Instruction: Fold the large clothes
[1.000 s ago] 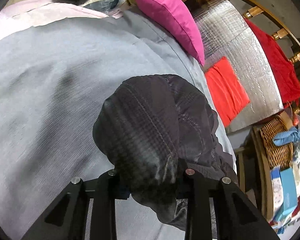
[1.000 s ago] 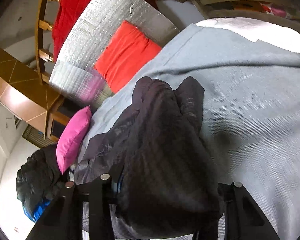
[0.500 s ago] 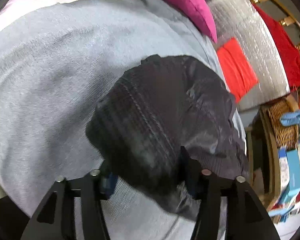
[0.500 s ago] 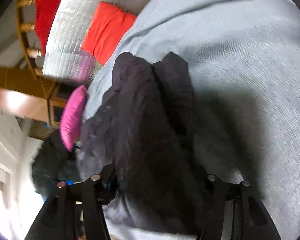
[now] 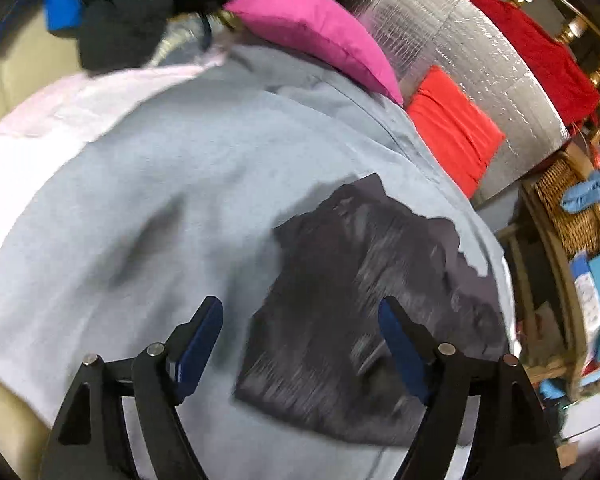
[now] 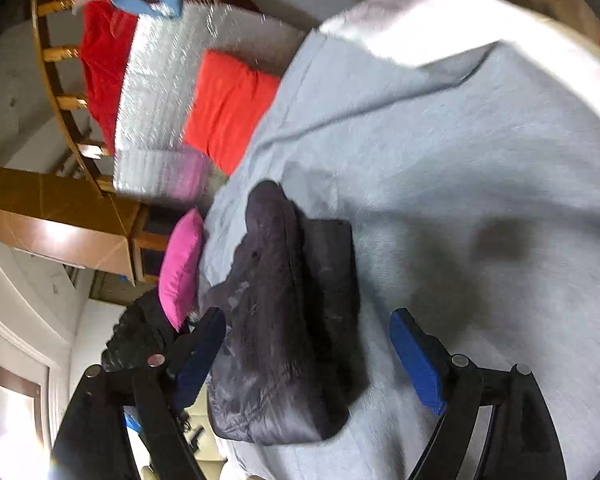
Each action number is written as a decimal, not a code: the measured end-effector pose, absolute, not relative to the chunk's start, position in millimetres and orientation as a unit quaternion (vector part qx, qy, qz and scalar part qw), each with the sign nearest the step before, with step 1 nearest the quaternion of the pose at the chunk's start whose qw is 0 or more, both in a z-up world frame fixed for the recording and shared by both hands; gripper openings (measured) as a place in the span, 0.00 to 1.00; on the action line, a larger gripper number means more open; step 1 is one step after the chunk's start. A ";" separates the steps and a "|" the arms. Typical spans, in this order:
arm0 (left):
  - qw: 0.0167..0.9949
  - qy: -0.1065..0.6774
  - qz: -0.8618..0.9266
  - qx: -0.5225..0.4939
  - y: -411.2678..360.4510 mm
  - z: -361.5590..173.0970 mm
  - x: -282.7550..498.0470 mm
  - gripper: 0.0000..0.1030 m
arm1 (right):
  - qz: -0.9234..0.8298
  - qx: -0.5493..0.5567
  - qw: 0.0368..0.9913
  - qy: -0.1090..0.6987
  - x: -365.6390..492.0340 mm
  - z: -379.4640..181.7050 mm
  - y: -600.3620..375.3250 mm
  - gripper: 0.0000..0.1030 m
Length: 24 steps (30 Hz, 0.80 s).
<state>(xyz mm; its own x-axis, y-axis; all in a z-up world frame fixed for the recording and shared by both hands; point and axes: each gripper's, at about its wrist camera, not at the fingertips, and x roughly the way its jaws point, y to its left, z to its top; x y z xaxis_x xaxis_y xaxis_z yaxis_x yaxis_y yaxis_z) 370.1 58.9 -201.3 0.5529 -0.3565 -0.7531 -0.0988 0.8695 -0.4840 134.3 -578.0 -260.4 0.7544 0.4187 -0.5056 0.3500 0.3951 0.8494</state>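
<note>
A dark grey-black garment (image 5: 364, 300) lies folded in a compact bundle on a light grey-blue sheet (image 5: 172, 200). In the right wrist view the same bundle (image 6: 292, 328) lies on the sheet (image 6: 460, 180). My left gripper (image 5: 300, 336) is open, its blue-padded fingers (image 5: 200, 340) spread wide just above the bundle's near edge, holding nothing. My right gripper (image 6: 308, 348) is open too, its fingers (image 6: 416, 356) apart on either side of the bundle's near end, holding nothing.
A pink cushion (image 5: 320, 28) and an orange-red cushion (image 5: 456, 128) lie beyond the sheet against a silver quilted pad (image 5: 480, 72). A red cloth (image 5: 532, 48) hangs on a wooden rail. A wicker basket (image 5: 572, 204) and boxes stand at the right. Dark clothes (image 5: 128, 12) are piled behind.
Both grippers were shut on the dark garment and held it up. They have opened and pulled back, and the garment now lies folded on the sheet.
</note>
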 end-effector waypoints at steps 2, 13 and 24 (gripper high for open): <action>0.832 0.485 -0.089 -0.254 49.6 -211.2 393.5 0.78 | 0.027 0.539 0.757 0.368 153.1 -263.1 -572.0 0.84; 0.764 0.587 -0.116 -0.240 28.3 -267.1 429.6 0.78 | 0.023 0.513 0.730 0.450 213.5 -293.9 -564.3 0.84; 0.744 0.591 -0.186 -0.250 2.3 -276.6 423.5 0.81 | 0.078 0.490 0.731 0.469 238.0 -293.9 -514.4 0.87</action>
<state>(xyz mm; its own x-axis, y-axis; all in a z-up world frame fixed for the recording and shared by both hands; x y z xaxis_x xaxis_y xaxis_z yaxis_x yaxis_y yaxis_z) 423.5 2.3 -276.6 0.2321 -0.5731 -0.7859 -0.0182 0.8053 -0.5926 238.0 -514.4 -293.9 0.5488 0.5733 -0.6084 0.3455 0.5072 0.7895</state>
